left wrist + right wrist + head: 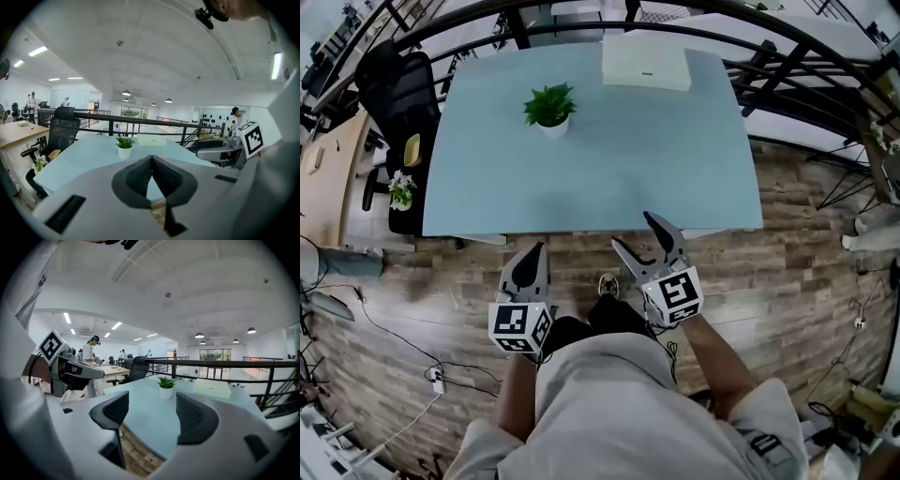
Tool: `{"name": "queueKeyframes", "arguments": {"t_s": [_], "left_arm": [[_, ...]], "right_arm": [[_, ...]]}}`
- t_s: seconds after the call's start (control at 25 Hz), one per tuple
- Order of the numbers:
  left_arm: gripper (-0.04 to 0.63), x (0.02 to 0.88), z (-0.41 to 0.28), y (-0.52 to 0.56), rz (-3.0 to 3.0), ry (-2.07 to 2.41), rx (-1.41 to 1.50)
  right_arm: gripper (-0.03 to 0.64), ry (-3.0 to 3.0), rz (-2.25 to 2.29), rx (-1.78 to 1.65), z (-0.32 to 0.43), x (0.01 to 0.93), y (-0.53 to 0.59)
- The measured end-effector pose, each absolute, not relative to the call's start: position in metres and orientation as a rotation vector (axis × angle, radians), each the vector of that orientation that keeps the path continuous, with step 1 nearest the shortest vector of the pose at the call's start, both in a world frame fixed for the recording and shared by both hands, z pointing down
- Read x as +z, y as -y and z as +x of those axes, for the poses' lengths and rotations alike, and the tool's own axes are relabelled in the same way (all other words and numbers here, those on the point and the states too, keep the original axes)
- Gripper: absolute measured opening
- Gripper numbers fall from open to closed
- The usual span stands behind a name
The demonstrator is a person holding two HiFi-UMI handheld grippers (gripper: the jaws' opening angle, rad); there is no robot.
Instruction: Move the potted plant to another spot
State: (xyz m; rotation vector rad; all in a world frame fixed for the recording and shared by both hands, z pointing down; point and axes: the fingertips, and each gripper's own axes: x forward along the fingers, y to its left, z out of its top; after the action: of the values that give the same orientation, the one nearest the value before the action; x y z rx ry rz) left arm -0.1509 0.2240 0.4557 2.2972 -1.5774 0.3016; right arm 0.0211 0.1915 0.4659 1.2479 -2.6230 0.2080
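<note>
**Plant far ahead, both grippers short of the table**

The potted plant [550,108] stands upright on the far left part of the table [675,159]. It is well apart from both grippers at the near edge. The left gripper [532,251], jaws together, lines up almost straight with it. The right gripper [631,232], wide and empty, sits further right, angled toward it.

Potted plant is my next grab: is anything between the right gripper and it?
Nothing visible: only bare pale blue tabletop lies between the right gripper and the green plant in its white pot.
</note>
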Motion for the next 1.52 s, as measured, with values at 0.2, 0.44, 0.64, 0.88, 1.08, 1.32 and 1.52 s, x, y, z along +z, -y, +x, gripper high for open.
{"name": "queueKeyframes", "arguments": {"t_s": [0.2, 0.44, 0.64, 0.88, 1.08, 1.32, 1.52], "left_arm": [[0.012, 0.47, -0.147, -0.2, 2.249, 1.571, 0.334], [0.012, 0.488, -0.151, -0.176, 2.218, 1.551, 0.355], [0.012, 0.499, -0.159, -0.148, 2.205, 1.535, 0.363], [0.012, 0.505, -0.178, -0.098, 2.208, 1.515, 0.362], [0.012, 0.51, -0.208, -0.057, 2.201, 1.503, 0.363], [0.012, 0.523, -0.238, -0.003, 2.227, 1.441, 0.396], [0.012, 0.548, -0.249, 0.028, 2.261, 1.338, 0.443]], "right_arm": [[0.341, 2.609, 1.228, 0.227, 0.032, 0.48, -0.168], [0.371, 2.594, 1.2, 0.266, 0.023, 0.499, -0.149], [0.377, 2.581, 1.183, 0.288, 0.013, 0.507, -0.131], [0.385, 2.554, 1.186, 0.293, -0.003, 0.512, -0.089], [0.388, 2.529, 1.194, 0.315, -0.024, 0.516, -0.054], [0.396, 2.49, 1.222, 0.371, -0.053, 0.53, -0.014], [0.41, 2.469, 1.249, 0.413, -0.081, 0.55, 0.014]]}}
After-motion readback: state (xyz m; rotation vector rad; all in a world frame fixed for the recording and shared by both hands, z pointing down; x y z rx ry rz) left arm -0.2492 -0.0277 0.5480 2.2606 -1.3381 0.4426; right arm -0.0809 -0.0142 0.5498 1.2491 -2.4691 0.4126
